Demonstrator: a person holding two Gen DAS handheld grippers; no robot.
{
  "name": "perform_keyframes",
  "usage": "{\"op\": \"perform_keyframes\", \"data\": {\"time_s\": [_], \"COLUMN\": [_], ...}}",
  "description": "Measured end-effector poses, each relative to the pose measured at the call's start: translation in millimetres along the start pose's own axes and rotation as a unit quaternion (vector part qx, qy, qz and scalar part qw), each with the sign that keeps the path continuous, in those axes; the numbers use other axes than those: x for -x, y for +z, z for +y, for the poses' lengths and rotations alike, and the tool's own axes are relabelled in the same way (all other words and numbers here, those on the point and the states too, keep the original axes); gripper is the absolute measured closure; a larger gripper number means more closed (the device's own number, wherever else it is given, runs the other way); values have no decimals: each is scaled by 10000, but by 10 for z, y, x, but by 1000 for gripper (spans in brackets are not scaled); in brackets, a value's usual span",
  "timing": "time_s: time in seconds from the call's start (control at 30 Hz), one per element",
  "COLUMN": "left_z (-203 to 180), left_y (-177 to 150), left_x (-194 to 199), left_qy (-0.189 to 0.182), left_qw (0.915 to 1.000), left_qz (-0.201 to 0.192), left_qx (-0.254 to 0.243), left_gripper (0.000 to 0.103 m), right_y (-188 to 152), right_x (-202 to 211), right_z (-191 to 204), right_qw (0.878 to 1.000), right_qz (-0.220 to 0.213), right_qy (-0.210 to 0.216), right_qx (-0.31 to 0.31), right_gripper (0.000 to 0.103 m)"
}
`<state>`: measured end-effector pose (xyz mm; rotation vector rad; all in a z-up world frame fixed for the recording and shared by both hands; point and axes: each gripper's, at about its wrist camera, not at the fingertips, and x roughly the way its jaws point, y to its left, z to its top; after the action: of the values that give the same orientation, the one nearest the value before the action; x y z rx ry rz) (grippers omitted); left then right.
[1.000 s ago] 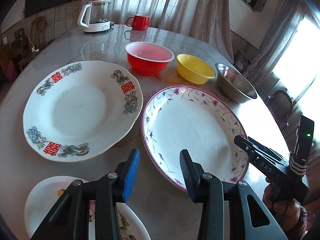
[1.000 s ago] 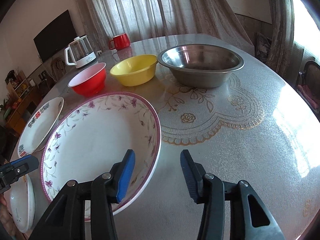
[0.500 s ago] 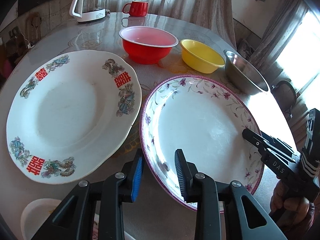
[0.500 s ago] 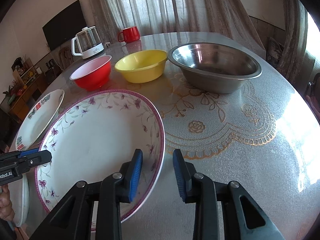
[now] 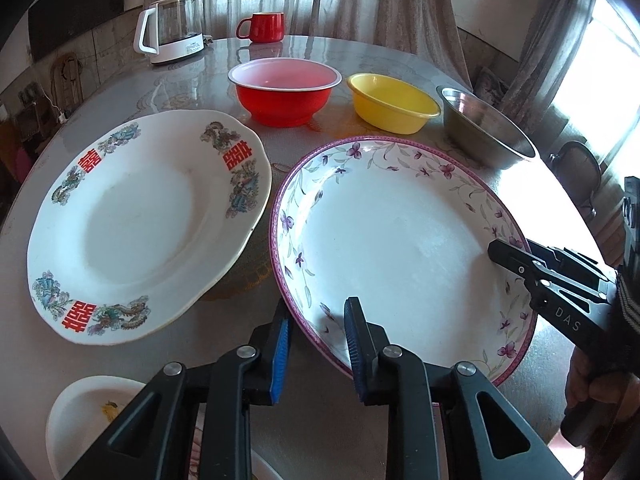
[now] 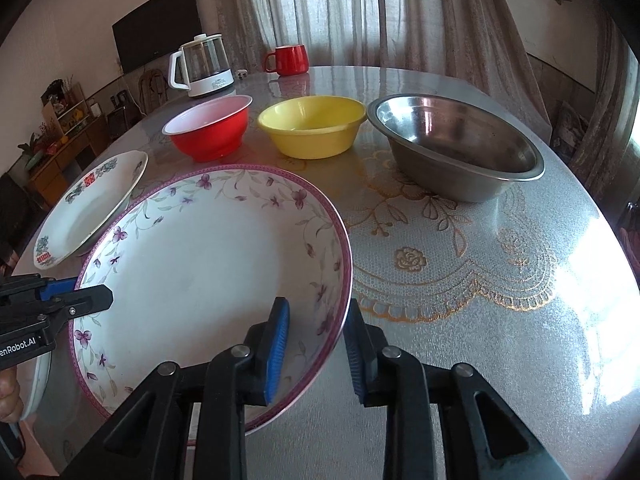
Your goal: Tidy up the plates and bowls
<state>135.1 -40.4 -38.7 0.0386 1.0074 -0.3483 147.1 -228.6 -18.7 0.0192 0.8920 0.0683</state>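
Observation:
A large plate with purple flowers (image 5: 400, 240) (image 6: 208, 264) sits between both grippers. My left gripper (image 5: 316, 344) straddles its near-left rim, one finger on each side. My right gripper (image 6: 314, 348) straddles its right rim the same way. Both sets of jaws have narrowed around the rim, with small gaps still showing. A white plate with red characters (image 5: 140, 224) (image 6: 88, 204) lies to the left. A red bowl (image 5: 285, 90) (image 6: 208, 128), a yellow bowl (image 5: 394, 102) (image 6: 314, 126) and a steel bowl (image 5: 486, 128) (image 6: 456, 148) stand in a row behind.
A small white plate (image 5: 96, 420) lies near my left gripper by the table's front edge. A glass kettle (image 5: 172, 28) and a red mug (image 5: 262, 26) stand at the back of the round table (image 6: 460, 264). A chair (image 5: 580, 172) stands at the right.
Both grippers have moved forward onto the flowered plate's rim from opposite sides, and their jaws have narrowed around it. The plate looks slightly tilted up now.

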Motion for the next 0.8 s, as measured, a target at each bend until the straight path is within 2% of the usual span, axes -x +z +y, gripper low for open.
{"op": "perform_keyframes", "data": {"time_s": [0.27, 0.8], "left_z": [-5, -69], "left_y": [-54, -371], "left_x": [111, 290], "left_qy": [30, -202], "left_qw": [9999, 9996], "left_qz": [-133, -156], "left_qx": [23, -85], "left_gripper": [76, 74], "right_y": [-96, -406], "right_x": [93, 335], "right_z": [28, 27], "right_qw": [9999, 9998], "right_qz": [-39, -2], "right_qy": [159, 207], "right_qx": [23, -15], "right_gripper": [77, 78]}}
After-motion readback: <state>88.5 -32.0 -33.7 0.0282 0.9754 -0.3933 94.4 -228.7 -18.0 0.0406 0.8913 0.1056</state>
